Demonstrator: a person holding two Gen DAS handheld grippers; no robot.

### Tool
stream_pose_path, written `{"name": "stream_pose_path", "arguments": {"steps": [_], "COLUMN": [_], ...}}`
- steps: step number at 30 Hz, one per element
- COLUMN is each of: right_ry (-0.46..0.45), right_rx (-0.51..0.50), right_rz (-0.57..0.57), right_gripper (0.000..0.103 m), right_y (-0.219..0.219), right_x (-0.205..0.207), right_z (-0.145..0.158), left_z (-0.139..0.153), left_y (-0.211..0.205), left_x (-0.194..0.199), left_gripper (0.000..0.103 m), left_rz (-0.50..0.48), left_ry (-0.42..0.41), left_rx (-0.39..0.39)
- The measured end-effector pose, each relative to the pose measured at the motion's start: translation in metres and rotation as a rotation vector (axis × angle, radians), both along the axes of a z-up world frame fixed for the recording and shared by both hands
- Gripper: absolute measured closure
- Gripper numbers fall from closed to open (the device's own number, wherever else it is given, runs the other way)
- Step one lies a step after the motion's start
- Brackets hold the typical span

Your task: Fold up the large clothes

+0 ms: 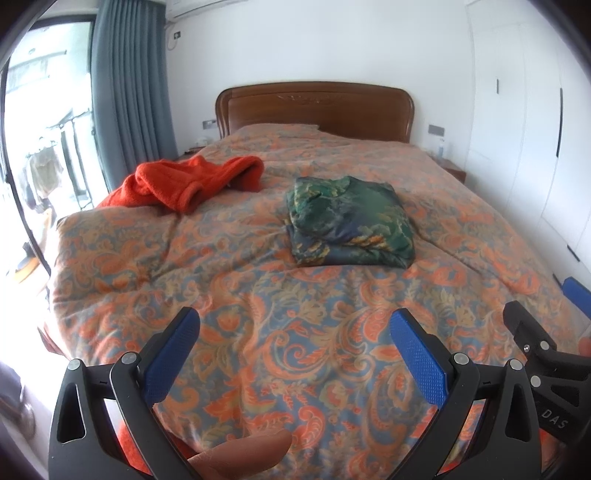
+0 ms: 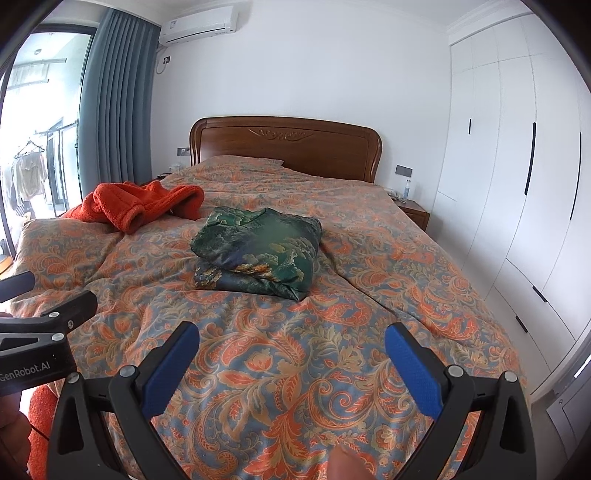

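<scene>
both grippers hover above the foot end of the bed, side by side, neither touching fabric. left gripper (image 1: 295,354) has its jaws spread wide, blue pads (image 1: 170,360) well apart, nothing held. right gripper (image 2: 291,363) is likewise wide apart and empty; its black body also shows at the right edge of the left wrist view. a fingertip (image 1: 240,456) shows at the bottom of the left view, another fingertip (image 2: 345,463) at the bottom of the right view.

green patterned garment (image 1: 349,221) lies folded in a compact stack near the middle of the bed, on top of the paisley quilt (image 1: 258,332), well beyond both grippers. orange fleece garment (image 1: 192,181) lies crumpled and unfolded on the left side of the bed, farther up toward the headboard (image 1: 314,107), apart from the green stack. some orange fabric also shows low under the left gripper at the bed edge; can't tell what it belongs to.

blue-grey curtain (image 2: 114,99) hangs left of the bed by the glass door, air conditioner (image 2: 199,24) on the wall above it, white wardrobe (image 2: 517,147) along the right wall, nightstand (image 2: 415,214) beside the headboard.
</scene>
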State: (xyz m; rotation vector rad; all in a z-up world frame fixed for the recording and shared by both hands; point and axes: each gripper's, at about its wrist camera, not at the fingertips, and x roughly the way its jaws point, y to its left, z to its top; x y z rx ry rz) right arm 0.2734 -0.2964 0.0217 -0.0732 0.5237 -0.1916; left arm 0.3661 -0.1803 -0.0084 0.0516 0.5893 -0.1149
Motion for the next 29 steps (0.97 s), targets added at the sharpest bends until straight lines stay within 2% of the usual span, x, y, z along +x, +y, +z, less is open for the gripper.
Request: {"name": "stream_pose_path", "arguments": {"steps": [15, 29], "right_ry": [-0.001, 0.008], "right_rx": [-0.041, -0.031], "right_rz": [0.010, -0.008], "right_gripper": [0.001, 0.001], "right_y": [0.012, 0.007], "right_x": [-0.001, 0.000], "right_z": [0.003, 0.001], "left_z": [0.006, 0.007], "left_y": [0.006, 0.002], "left_x": [-0.004, -0.006], "left_gripper": [0.000, 0.000], "left_rz": [0.015, 0.005], "left_ry": [-0.024, -0.044], "left_rx": [-0.006, -0.008]}}
